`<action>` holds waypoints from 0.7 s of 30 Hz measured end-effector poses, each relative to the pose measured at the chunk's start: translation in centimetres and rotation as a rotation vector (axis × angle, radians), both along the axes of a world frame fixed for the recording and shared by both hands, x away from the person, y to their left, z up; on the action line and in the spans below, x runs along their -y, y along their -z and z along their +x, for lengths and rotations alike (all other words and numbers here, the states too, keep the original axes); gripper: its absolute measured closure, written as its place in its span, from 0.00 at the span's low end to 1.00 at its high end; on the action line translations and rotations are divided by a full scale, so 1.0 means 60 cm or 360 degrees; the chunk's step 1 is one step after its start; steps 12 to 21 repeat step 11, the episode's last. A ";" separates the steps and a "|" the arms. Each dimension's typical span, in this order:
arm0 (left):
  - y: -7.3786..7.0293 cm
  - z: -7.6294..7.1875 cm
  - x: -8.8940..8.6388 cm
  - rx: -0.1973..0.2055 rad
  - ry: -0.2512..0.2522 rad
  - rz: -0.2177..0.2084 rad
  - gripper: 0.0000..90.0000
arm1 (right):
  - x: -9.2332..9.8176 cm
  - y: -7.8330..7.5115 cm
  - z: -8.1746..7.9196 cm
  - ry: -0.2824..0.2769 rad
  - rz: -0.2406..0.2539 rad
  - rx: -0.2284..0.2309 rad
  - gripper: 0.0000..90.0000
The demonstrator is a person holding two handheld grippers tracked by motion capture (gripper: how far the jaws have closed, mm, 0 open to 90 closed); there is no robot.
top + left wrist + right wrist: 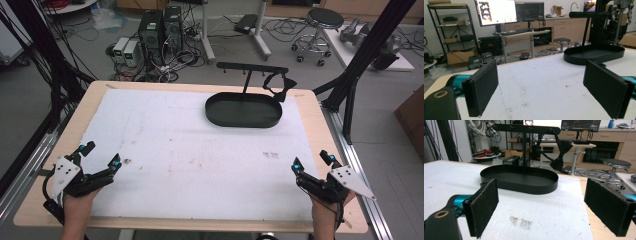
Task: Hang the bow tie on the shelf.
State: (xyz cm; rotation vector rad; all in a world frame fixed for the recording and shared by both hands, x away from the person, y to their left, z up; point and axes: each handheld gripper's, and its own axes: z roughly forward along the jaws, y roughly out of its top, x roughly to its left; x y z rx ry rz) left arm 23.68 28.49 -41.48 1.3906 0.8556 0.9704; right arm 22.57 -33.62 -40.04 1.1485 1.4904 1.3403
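A robotics lab: tower computers amid tangled floor cables, lit wide monitors on a far desk, black metal shelving, a round steel stool.

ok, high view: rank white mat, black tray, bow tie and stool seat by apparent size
1. White mat
2. Black tray
3. Stool seat and bow tie: look alike, and the stool is farther off, so unranked.

Matt black metal tray, rough white tabletop
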 end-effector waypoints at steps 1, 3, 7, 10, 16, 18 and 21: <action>0.000 0.000 0.000 0.0000 0.0000 0.0000 0.15 | 0.000 0.000 0.000 0.0000 0.0000 0.0000 0.13; -0.001 0.000 0.000 0.0001 0.0000 -0.0001 0.15 | 0.001 -0.001 -0.001 -0.0001 0.0005 0.0000 0.13; -0.003 -0.002 -0.001 0.0006 0.0000 0.0000 0.15 | -0.001 -0.001 0.000 -0.0006 0.0001 -0.0002 0.13; -0.004 -0.002 -0.001 0.0008 0.0000 -0.0003 0.15 | -0.002 -0.001 0.001 -0.0007 -0.0004 -0.0001 0.13; -0.004 -0.001 -0.001 0.0009 -0.0001 -0.0003 0.15 | -0.003 -0.001 0.001 -0.0012 -0.0006 -0.0006 0.13; -0.004 -0.001 -0.001 0.0009 -0.0001 -0.0003 0.15 | -0.003 -0.001 0.001 -0.0012 -0.0006 -0.0006 0.13; -0.004 -0.001 -0.001 0.0009 -0.0001 -0.0003 0.15 | -0.003 -0.001 0.001 -0.0012 -0.0006 -0.0006 0.13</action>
